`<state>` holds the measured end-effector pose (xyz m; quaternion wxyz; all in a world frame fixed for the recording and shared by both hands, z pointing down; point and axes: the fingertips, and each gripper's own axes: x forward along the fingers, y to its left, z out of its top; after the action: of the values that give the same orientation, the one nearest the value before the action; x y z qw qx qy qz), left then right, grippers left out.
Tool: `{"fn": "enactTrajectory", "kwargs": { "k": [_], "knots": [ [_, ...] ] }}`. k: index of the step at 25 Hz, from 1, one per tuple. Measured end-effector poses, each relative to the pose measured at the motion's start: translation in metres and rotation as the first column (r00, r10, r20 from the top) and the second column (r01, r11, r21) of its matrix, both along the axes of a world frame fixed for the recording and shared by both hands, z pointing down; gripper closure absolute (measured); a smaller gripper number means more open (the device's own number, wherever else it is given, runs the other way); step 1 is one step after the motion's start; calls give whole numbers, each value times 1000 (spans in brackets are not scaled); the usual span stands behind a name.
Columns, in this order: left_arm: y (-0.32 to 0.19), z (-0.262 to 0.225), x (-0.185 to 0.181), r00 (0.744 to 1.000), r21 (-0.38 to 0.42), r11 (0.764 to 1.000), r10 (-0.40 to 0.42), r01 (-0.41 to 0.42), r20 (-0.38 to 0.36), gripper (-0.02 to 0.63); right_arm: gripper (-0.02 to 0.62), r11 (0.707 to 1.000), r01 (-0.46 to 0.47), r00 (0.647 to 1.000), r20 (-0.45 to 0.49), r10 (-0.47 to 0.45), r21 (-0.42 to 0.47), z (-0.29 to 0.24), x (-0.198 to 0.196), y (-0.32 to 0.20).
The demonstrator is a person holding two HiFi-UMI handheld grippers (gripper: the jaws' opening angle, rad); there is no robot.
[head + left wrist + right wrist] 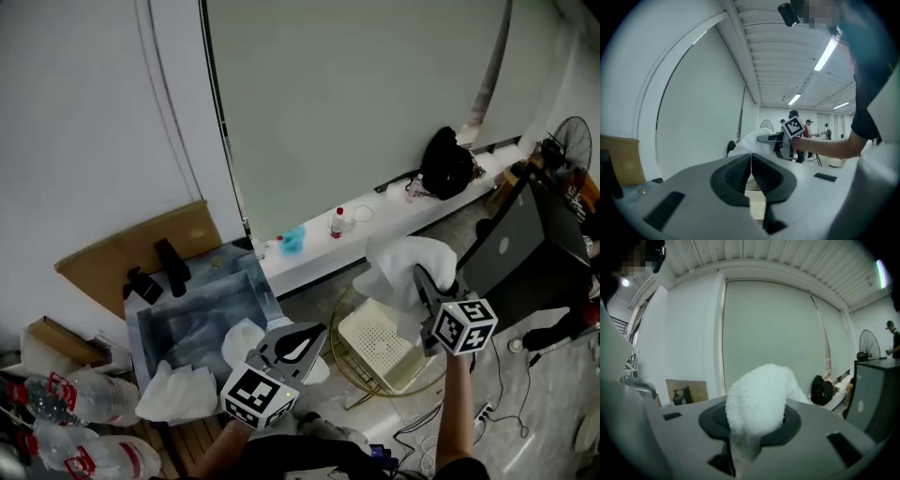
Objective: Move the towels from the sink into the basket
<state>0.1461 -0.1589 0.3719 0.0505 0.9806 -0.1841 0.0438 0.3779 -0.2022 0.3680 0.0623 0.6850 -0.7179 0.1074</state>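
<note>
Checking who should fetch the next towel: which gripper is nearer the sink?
Left. The left gripper, shut and empty, is beside the sink's right edge; the right gripper, shut on a towel, is farther off by the basket.

I count three white towels [405,265], one sink [187,323], one wire basket [336,337], two big plastic bottles [98,394], one black bag [445,164], one standing fan [570,142]

soft even ceiling-strip light, fisheye-warped dark corners, blurred near foreground, slight softness overall
</note>
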Motion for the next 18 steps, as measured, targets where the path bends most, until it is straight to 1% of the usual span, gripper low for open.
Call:
{"fn": "enactTrajectory", "kwargs": {
  "k": [5, 8, 10, 13, 15, 18],
  "knots": [
    [31, 17, 53, 994, -43, 993, 113, -112, 12, 597, 480, 988, -117, 992, 44, 121, -97, 57, 53, 58],
    [48, 27, 81, 984, -64, 982, 177, -175, 23, 597, 480, 974, -158, 983, 65, 170, -162, 100, 70, 85],
    [60, 32, 98, 975, -97, 971, 222, -220, 5, 597, 480, 962, -173, 978, 78, 193, -210, 132, 76, 99],
    [77, 39, 121, 963, -133, 954, 271, -269, -6, 597, 480, 936, -181, 967, 117, 224, -301, 187, 80, 117],
    [87, 46, 131, 958, -129, 950, 287, -283, 19, 597, 479, 914, -176, 959, 147, 244, -366, 228, 79, 125],
    [94, 55, 142, 953, -125, 949, 299, -290, 55, 597, 478, 872, -155, 951, 168, 259, -464, 285, 78, 132]
  ]
}}
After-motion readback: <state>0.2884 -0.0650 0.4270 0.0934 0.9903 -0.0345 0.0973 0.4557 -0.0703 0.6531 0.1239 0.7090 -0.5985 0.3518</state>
